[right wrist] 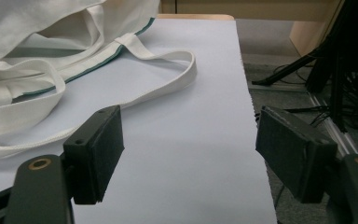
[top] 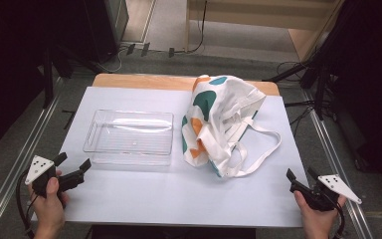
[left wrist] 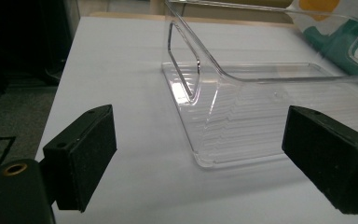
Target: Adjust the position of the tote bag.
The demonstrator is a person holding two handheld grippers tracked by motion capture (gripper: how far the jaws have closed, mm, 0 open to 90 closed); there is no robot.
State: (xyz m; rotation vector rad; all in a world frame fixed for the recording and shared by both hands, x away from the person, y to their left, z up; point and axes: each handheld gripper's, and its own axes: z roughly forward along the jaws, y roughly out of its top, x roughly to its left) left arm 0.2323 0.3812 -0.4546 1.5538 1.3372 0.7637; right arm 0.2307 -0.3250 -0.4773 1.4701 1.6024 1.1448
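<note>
Left gripper view, clear tray (left wrist: 261, 93), right gripper view, tote bag strap (right wrist: 168, 79).

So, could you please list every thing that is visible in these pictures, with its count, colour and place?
clear rectangular plastic tray: one, transparent, left half of the sheet, empty
white cloth tote bag with teal and orange patches: one, right of the tray, lying crumpled, straps spread toward the right edge
pale lilac-white table sheet: one, covering the tabletop
light wooden tabletop edge: one, showing at the far side
left hand-held gripper: one, black with a grey plate, near left corner, jaws open, nothing between them
right hand-held gripper: one, black with a grey plate, near right corner, jaws open, nothing between them
</note>
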